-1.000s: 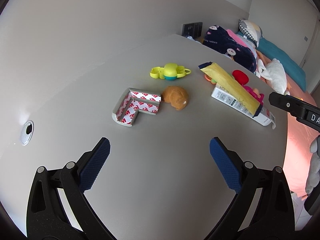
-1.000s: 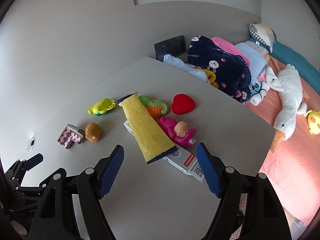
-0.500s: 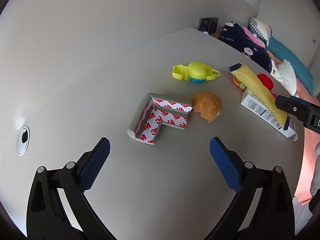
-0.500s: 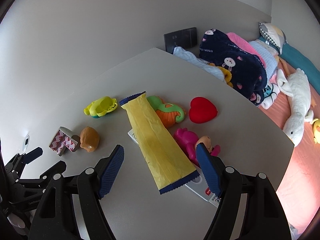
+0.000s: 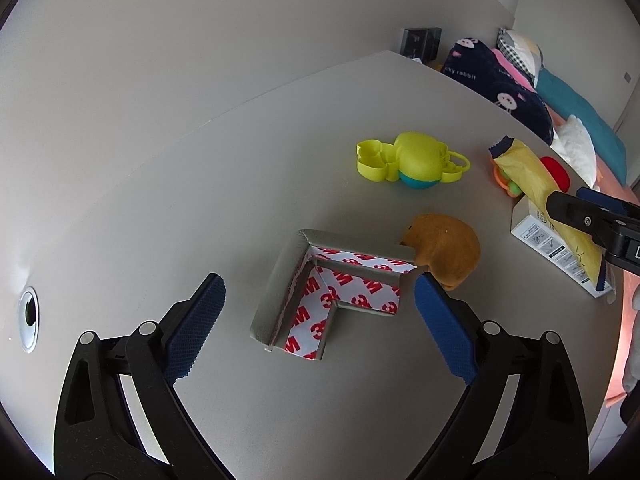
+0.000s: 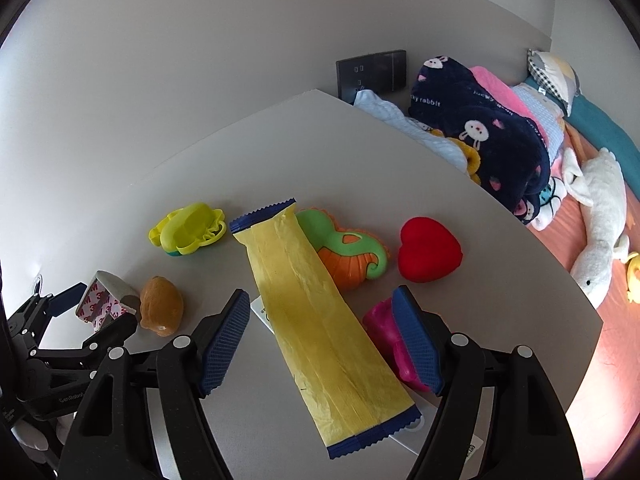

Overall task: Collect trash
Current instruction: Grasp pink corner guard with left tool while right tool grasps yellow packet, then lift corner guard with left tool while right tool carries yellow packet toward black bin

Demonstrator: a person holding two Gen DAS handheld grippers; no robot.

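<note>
Hiding white box [image 6: 262,314]: yellow wrapper [image 6: 320,320]

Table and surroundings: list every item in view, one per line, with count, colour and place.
table: 1, grey, against the wall
L-shaped corner guard: 1, grey with red-printed white backing, between the left gripper's fingers
plush toy: 1, orange-brown, touching the guard
rattle toy: 1, yellow-green, behind the guard
wrapper: 1, yellow with blue ends, lying over a white box
white box: 1, under the wrapper
seahorse toy: 1, green and orange, beside the wrapper
heart: 1, red
pink toy: 1, behind the right gripper's finger
blanket: 1, navy, on the bed
stuffed goose: 1, white, on the bed
left gripper: open
right gripper: open
</note>
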